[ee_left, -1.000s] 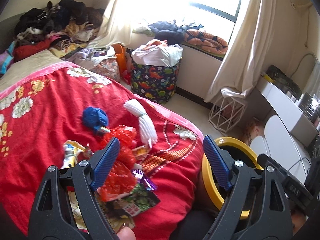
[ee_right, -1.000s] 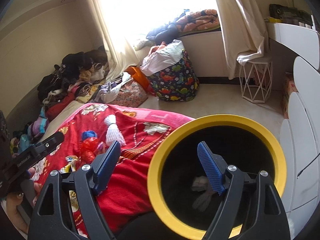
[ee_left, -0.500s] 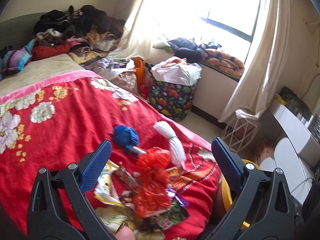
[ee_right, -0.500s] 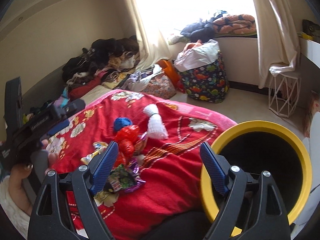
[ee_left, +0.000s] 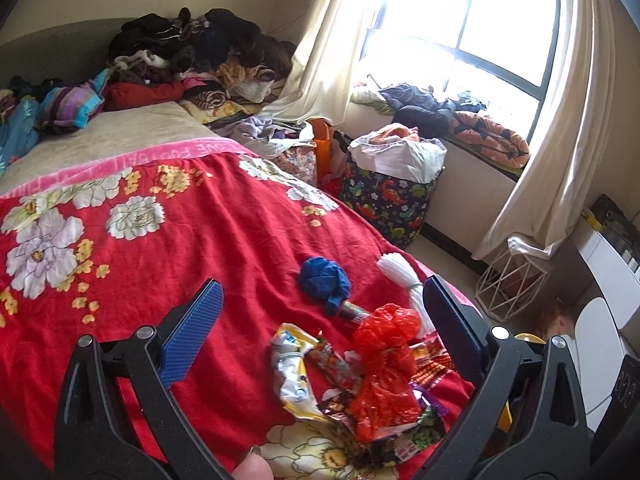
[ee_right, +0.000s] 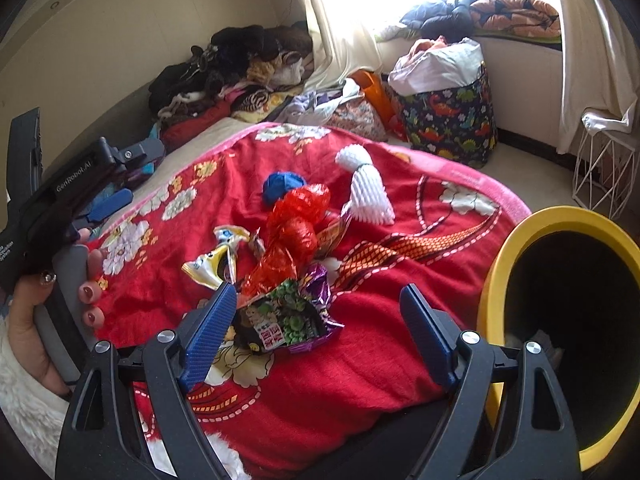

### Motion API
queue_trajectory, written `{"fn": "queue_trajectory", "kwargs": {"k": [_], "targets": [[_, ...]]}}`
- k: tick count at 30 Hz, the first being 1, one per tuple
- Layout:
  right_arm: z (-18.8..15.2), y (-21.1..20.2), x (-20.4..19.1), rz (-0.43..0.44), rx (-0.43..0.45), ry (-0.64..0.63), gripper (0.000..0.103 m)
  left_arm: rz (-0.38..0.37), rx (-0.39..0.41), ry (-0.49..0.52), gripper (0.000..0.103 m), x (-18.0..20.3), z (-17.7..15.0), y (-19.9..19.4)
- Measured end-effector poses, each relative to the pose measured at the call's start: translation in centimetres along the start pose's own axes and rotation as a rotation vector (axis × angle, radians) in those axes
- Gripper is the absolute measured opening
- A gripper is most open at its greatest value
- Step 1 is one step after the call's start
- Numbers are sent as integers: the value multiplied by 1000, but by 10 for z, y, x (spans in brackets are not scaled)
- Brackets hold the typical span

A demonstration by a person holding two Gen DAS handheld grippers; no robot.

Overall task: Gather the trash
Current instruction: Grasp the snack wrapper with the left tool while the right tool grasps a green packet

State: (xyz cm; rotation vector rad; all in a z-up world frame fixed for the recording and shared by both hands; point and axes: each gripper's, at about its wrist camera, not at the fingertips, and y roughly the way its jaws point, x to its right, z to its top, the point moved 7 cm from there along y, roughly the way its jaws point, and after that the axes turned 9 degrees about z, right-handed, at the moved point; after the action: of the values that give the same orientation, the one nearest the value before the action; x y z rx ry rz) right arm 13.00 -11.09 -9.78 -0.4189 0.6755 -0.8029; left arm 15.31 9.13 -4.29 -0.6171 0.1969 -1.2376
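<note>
Hovering over wrappers (ee_right: 280,320) on blanket (ee_right: 380,356); right tongs (ee_right: 316,336) agape.

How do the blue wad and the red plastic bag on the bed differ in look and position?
The blue wad is a small, compact, matte ball; the red plastic bag is larger, long, crinkled and shiny. The blue wad lies nearly clear at the pile's far edge, while the red plastic bag sprawls through the middle, over the snack wrappers. Both rest crumpled on the red blanket, untouched by either hand-held gripper.
</note>
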Motion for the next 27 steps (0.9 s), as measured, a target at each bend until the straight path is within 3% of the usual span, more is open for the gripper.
{"fn": "queue_trajectory", "kwargs": {"k": [6,14,27], "targets": [[-9,21,-1,19,-65,19,79,21,-47,-20,92,-17,-12,12],[-21,43,1,47,-138,39,68,9,-213,-80,91,-30,-50,39],[-28,52,11,81,-168,90,48,-8,-349,-75,67,-23,-88,58]]}}
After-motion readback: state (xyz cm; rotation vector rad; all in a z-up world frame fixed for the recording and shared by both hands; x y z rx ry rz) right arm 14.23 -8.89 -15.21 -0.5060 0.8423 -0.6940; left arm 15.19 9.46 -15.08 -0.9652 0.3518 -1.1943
